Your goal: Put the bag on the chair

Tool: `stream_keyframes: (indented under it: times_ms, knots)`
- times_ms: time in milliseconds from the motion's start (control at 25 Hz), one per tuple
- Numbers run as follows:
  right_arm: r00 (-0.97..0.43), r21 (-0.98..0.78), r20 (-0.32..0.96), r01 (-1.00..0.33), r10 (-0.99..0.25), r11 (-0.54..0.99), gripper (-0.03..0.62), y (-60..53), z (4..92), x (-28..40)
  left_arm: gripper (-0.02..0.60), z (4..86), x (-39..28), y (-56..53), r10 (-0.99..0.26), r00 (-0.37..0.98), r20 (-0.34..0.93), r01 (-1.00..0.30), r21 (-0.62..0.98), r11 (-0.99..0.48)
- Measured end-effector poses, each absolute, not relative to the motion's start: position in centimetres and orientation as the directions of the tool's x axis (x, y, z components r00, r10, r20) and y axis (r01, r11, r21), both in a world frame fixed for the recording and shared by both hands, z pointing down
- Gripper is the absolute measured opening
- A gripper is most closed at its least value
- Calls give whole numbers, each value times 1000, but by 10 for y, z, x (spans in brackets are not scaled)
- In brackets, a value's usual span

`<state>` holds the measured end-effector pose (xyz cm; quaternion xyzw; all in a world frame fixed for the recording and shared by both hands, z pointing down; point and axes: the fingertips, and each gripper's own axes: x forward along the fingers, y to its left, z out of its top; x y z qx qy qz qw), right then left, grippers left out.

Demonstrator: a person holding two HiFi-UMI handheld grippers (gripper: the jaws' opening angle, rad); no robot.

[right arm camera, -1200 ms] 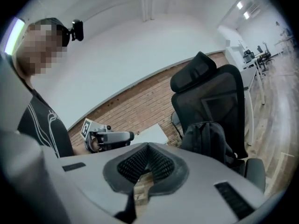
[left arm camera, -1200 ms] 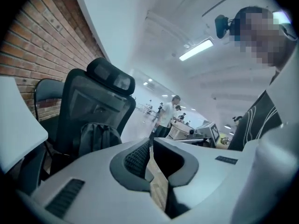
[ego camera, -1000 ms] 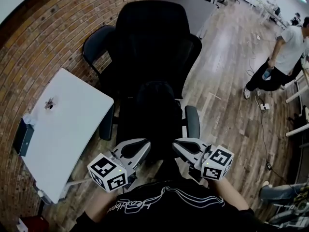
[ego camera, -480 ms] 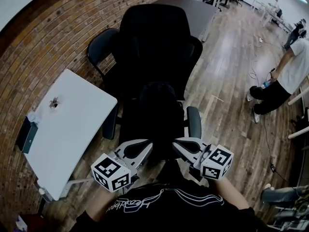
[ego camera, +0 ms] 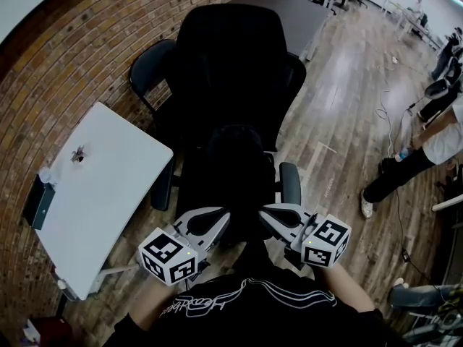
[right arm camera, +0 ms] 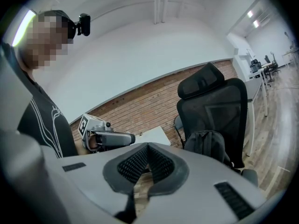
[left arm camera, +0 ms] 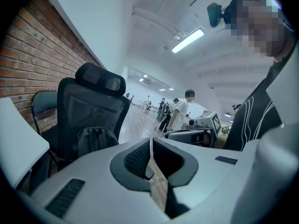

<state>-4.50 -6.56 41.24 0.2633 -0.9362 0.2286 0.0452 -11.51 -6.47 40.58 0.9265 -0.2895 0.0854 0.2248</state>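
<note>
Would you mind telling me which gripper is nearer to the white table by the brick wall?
Left. The left gripper hangs just right of the white table; the right gripper is farther right, past the left one.

Shirt (ego camera: 239, 306): black, with thin white curved stripes and white lettering.
Head camera (left arm camera: 216, 14): small, black, on a head mount.
Left gripper (ego camera: 221, 219) and right gripper (ego camera: 265, 217): light grey moulded fingers (left arm camera: 93, 171) with black slotted insets; pads (right arm camera: 133, 164) dark and ribbed.
Left cube (ego camera: 168, 255) and right cube (ego camera: 327, 242): white, with black square markers on each face.
</note>
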Motion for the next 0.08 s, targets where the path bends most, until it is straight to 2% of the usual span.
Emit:
stream_keyframes:
  times_ms: [80]
  knots:
    - [-857, -408, 208, -514, -471, 755, -5, -71, 413, -43, 43, 407, -114, -71, -501, 815, 291, -579, 369, -727]
